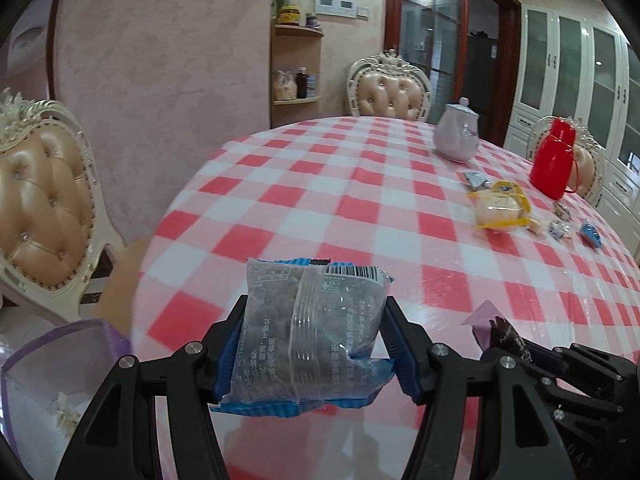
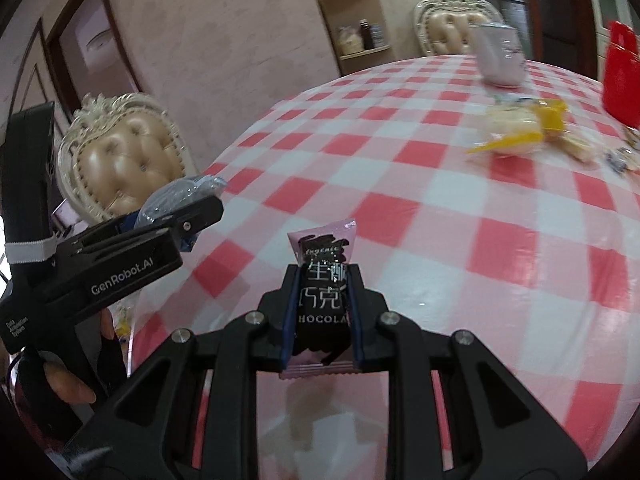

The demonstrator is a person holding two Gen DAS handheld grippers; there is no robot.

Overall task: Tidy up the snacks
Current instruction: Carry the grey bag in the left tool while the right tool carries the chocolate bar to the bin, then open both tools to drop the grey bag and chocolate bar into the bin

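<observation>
At the lower left edge of the round surface [image 1: 360,184] under its pink-and-white checked plastic cloth sits a translucent purple-rimmed bin [image 1: 60,364], partly cut off in the left wrist view, and the coming drop likely turns on it: it lies left of and below both tongs, nearer the left one. The left tongs [image 1: 314,344] stand about half open, clamped on a clear blue-edged packet of dark snacks [image 1: 312,332], long axis running away from the camera. Just to their right, the right tongs [image 2: 324,316] are squeezed narrow on a slim pink-and-black chocolate wrapper [image 2: 324,276] standing upright between the pads. Well apart, far right, lie a yellow-trimmed bread packet [image 1: 498,208] and small loose candies [image 1: 560,230].
</observation>
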